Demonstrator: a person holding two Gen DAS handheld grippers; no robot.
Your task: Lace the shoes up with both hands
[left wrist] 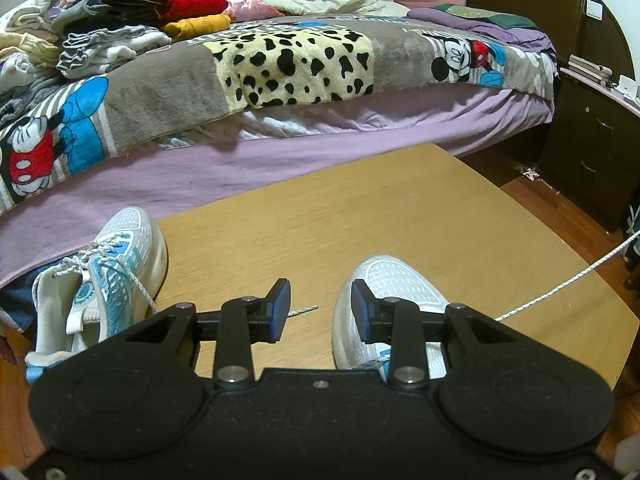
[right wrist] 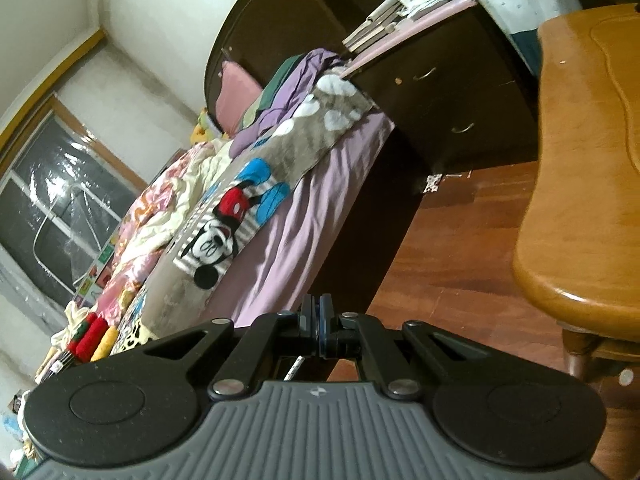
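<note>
L gripper (left wrist: 320, 310) wide open just above the near shoe (left wrist: 394, 292) on the table (left wrist: 400, 208), toe pointing fwd – lace (left wrist: 568, 282) runs taut to the right – R gripper (right wrist: 316, 328) clamped on what looks like its end, so L is nearer the eyelets.

Black tongs (left wrist: 320, 310), blue pads (left wrist: 283, 310), silver screws.

My low light-wood table (left wrist: 400, 216) carries two white-and-blue mesh sneakers (left wrist: 394, 284) (left wrist: 108, 268) and a speckled white lace (left wrist: 560, 284).
</note>
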